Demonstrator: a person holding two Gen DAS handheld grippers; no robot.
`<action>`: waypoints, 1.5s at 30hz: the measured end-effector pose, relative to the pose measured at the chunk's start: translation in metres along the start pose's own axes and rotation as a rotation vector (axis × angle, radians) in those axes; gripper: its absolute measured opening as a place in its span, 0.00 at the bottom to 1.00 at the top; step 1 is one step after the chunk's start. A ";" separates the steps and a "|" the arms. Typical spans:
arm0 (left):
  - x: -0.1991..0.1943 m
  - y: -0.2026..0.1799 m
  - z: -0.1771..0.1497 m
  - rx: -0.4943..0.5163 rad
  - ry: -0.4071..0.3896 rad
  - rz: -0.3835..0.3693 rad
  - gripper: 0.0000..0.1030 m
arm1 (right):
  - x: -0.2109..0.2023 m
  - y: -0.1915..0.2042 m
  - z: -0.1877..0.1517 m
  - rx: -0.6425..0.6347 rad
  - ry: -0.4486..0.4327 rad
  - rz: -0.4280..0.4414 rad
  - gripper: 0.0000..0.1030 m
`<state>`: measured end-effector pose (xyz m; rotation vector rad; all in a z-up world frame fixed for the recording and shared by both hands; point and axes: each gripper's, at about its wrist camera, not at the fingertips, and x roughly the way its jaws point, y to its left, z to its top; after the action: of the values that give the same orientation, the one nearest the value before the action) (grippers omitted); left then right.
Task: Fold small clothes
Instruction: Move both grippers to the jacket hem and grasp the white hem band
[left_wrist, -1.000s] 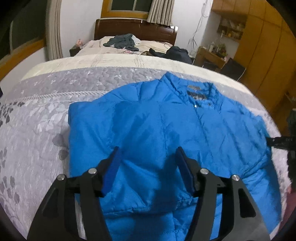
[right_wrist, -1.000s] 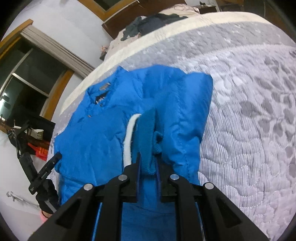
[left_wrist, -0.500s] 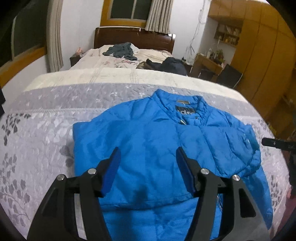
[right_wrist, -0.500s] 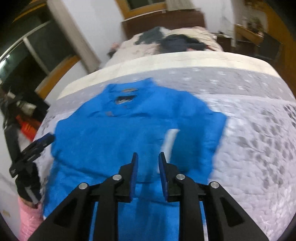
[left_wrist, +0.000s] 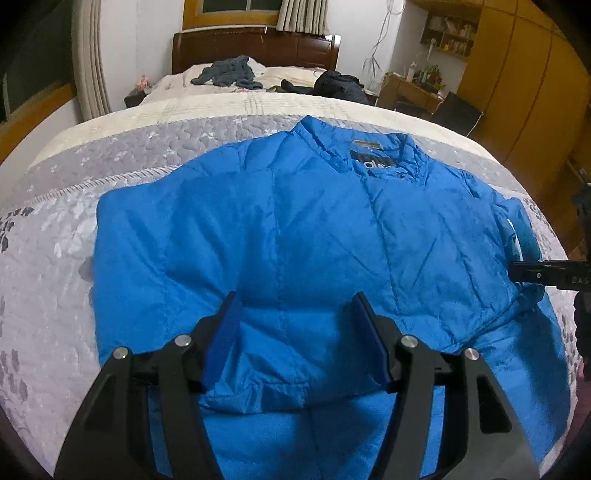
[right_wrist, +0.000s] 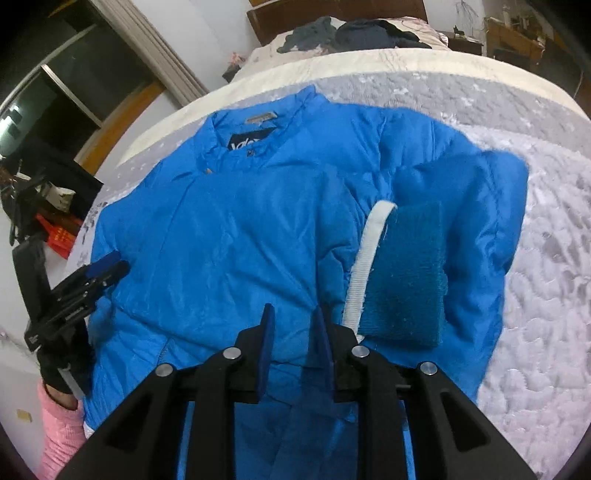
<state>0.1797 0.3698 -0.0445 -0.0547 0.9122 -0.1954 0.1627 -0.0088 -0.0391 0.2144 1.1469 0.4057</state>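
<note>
Both sleeves lay folded across the blue jacket (left_wrist: 295, 236). Left tongs (left_wrist: 295, 332) gaped wide and empty; right tongs (right_wrist: 293, 332) hung narrowly parted, gripping nothing. That puffy cuff (right_wrist: 402, 273), centre-right, looked ready to spring open.

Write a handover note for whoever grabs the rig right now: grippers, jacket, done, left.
Left gripper: open, empty, above the blue jacket.
Right gripper: slightly open, empty, beside the knit cuff.
Jacket lies front up on the grey quilt, collar away from you.
Done: both sleeves folded in across the chest.
Left: fold the body up from the hem, then tidy.
</note>
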 end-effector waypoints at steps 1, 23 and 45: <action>0.001 0.000 -0.002 0.001 -0.006 0.002 0.60 | 0.001 -0.001 -0.001 0.007 -0.005 0.011 0.22; -0.164 0.043 -0.153 -0.087 0.115 0.089 0.78 | -0.134 -0.013 -0.182 -0.106 -0.045 0.011 0.59; -0.182 0.030 -0.243 -0.187 0.207 -0.097 0.81 | -0.125 -0.010 -0.290 -0.043 0.031 0.059 0.60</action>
<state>-0.1161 0.4433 -0.0549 -0.2558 1.1340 -0.2079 -0.1441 -0.0820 -0.0545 0.2053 1.1631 0.4872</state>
